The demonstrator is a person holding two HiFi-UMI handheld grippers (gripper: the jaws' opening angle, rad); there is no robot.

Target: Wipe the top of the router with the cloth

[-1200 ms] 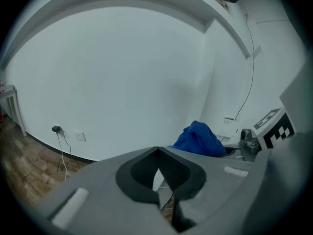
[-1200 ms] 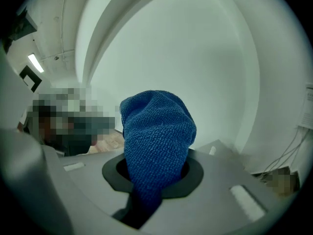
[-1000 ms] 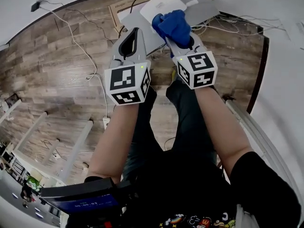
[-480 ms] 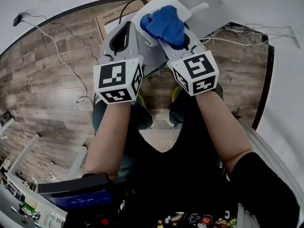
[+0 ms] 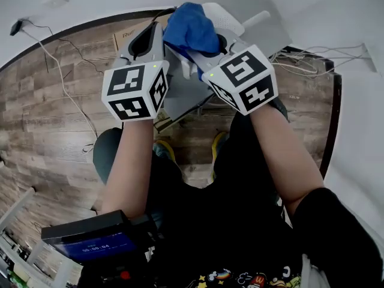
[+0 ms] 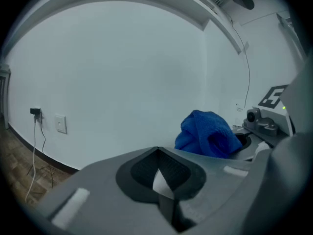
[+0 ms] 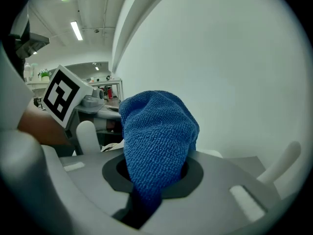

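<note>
1. Nearest the camera, the person's forearms lead up to the two marker cubes. The left gripper point(image 5: 150, 39) has its jaws pressed together with nothing gripped. In its own view a pale sliver shows in the notch point(image 6: 157, 176), and I cannot tell what it is.
2. The right gripper point(image 5: 206, 50) is pinching the bunched blue terry cloth point(image 5: 189, 25). In its own view the jaws point(image 7: 146, 182) clamp a lower fold while the bulk of the cloth point(image 7: 157, 136) billows above them.
3. The cloth looks soft, light and floppy, so it should mould to the surface. The low pinch leaves a generous wad to press with, though a loose tail could drag.
4. Just beyond, the flat white plastic router point(image 5: 226, 15) lies partly under the cloth in the head view. I cannot tell whether the two are touching. It probably weighs little and may slide under a firm stroke, so the idle left gripper could steady its edge.
5. Its white stub antenna point(image 5: 259, 18) sticks out on the right and could snag a stroke.
6. The router rests on a grey flat slab point(image 5: 275, 24), with a brown cardboard box point(image 5: 128, 33) at the left.
7. Farthest are the wood-plank floor point(image 5: 54, 101), white cables point(image 5: 312, 56) and the pale wall point(image 6: 122, 72) close behind. Room is tight toward the wall and freer sideways.
</note>
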